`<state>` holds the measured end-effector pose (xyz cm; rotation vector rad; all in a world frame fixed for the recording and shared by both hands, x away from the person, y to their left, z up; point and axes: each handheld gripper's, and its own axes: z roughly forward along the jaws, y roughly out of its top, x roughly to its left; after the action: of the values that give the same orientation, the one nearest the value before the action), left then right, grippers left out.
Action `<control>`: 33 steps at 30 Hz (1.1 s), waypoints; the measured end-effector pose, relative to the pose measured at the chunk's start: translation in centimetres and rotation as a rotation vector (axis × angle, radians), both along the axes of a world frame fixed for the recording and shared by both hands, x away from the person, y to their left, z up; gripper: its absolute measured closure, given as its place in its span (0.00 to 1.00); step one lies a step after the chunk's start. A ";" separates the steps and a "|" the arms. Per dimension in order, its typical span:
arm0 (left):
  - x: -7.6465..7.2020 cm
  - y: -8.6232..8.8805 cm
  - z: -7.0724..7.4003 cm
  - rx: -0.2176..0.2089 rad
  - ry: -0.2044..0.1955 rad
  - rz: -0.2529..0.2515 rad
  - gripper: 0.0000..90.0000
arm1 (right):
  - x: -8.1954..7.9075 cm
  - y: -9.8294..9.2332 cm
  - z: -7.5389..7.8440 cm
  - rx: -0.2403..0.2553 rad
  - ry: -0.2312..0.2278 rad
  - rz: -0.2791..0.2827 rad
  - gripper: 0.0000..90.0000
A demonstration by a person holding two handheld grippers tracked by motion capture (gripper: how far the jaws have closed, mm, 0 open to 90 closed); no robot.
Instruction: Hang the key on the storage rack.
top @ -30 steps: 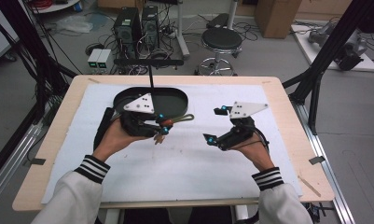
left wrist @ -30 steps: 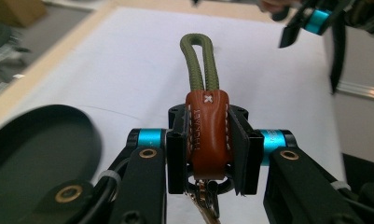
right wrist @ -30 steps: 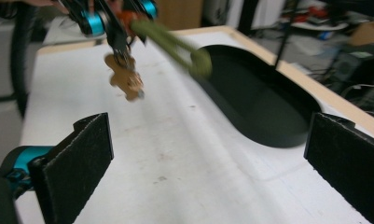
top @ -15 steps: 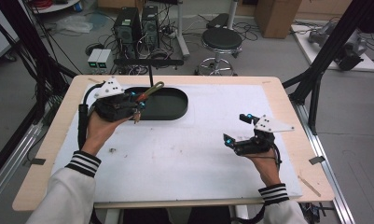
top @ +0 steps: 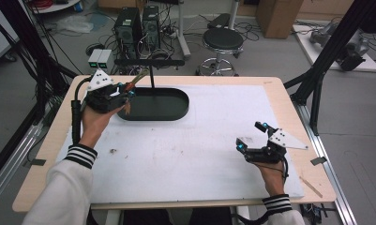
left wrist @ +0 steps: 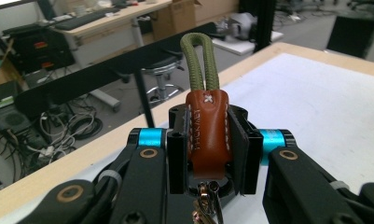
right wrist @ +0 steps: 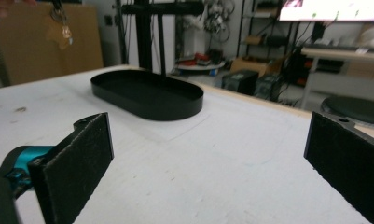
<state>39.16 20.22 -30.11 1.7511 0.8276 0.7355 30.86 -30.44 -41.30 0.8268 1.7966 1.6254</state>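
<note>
My left gripper (top: 125,95) is shut on a keychain at the left end of a black oval tray (top: 180,108). Its jaws clamp the brown leather tab (left wrist: 207,135), and an olive cord loop (left wrist: 201,60) sticks up past them, tilted toward the black T-shaped stand (top: 151,77) that rises from the tray. A metal ring and keys (left wrist: 205,196) hang below the tab. My right gripper (top: 250,134) hovers open and empty over the white mat at the near right, apart from the tray (right wrist: 147,93). The hanging keys (right wrist: 61,25) show at top left of the right gripper view.
A white mat (top: 199,154) covers most of the wooden table (top: 274,80). The stand's horizontal bar (top: 148,62) crosses above the tray's far rim. Behind the table are a round stool (top: 222,40), computer cases (top: 138,23) and cables on the floor.
My left gripper carried the keychain from over the tray's middle to its left end and raised the loop toward the stand. My right gripper drew back to the near right, still open.
</note>
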 end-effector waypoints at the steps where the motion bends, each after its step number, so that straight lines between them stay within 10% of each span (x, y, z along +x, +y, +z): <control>1: 0.2 0.0 -0.1 0.000 0.003 0.017 0.79 | -0.4 -0.2 -0.4 0.029 -0.025 -0.007 0.00; 33: 5.5 0.9 -1.1 0.014 0.029 0.118 0.79 | -0.9 -0.6 -3.8 0.043 -0.016 0.014 0.00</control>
<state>44.65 21.16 -31.24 1.7405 0.9546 0.7972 29.96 -31.07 -45.08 0.8196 1.7661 1.6800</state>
